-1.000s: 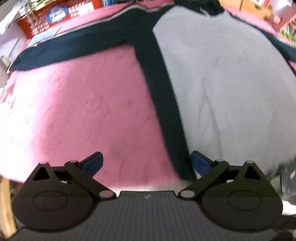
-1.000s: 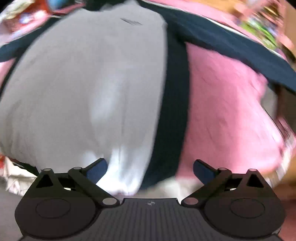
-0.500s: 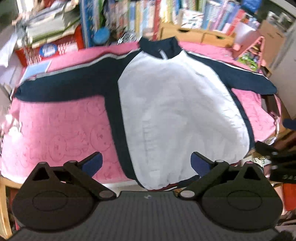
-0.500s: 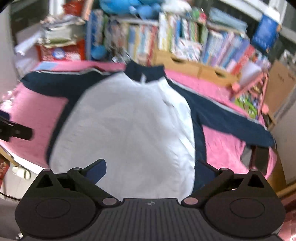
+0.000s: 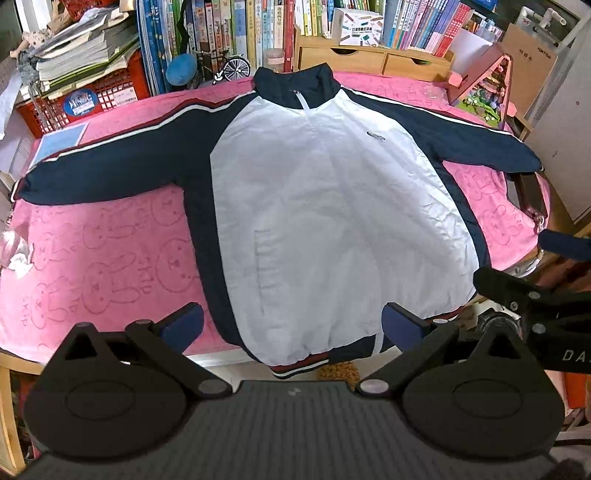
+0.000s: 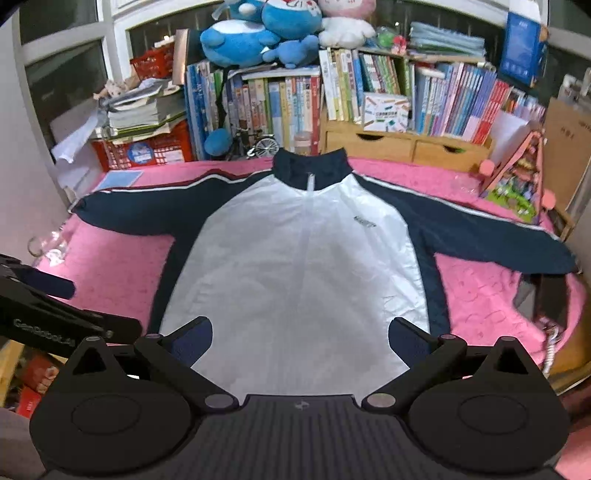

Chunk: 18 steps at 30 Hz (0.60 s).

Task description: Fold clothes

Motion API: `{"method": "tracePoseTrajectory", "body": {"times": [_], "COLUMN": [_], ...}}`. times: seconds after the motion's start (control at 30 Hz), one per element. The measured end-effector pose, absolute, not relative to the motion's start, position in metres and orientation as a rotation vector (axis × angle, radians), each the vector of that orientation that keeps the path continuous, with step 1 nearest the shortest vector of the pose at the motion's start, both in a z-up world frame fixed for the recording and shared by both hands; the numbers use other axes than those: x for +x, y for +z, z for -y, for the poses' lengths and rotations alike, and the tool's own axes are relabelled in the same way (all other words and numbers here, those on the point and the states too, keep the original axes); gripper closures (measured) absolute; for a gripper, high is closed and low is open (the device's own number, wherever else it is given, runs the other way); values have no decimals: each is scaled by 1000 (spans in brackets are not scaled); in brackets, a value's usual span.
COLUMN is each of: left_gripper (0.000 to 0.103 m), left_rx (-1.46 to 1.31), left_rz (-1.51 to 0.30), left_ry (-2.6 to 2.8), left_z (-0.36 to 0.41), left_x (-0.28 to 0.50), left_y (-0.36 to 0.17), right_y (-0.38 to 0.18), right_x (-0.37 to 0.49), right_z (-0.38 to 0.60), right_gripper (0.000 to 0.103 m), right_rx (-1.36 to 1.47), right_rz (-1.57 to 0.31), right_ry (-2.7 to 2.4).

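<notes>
Hovering above the near edge of the table, the left gripper (image 5: 291,326) and the right gripper (image 6: 300,338) are both being held with jaws spread fully wide, and nothing is being gripped by either. Beneath them, the white-bodied zip jacket with navy sleeves and collar (image 5: 332,221) is being displayed flat and face up on the pink rabbit-print cloth (image 5: 110,266), sleeves stretched out to both sides, hem hanging just over the near edge. Behind the cloth, rows of upright books (image 6: 369,92) and blue plush toys (image 6: 258,33) are being shown
</notes>
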<state>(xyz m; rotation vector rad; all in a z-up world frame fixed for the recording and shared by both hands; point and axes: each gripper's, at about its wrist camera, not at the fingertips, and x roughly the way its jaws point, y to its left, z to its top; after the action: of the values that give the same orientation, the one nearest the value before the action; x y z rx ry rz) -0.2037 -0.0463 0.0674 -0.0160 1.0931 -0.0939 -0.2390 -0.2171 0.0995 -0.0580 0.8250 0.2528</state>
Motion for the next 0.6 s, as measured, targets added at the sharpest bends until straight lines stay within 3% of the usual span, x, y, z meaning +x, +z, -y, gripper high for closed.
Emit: {"method": "tracePoseTrajectory", "body": {"times": [0.6], "left_gripper": [0], "left_rx": [52], "left_rz": [-1084], "left_ry": [-123], "left_z": [73], "left_x": [-193], "left_y": [67], "right_y": [100], "right_x": [-233], "right_z": [240], "right_gripper": [0], "right_rx": [52], "right_rz": [-791], "right_ry": [219]}}
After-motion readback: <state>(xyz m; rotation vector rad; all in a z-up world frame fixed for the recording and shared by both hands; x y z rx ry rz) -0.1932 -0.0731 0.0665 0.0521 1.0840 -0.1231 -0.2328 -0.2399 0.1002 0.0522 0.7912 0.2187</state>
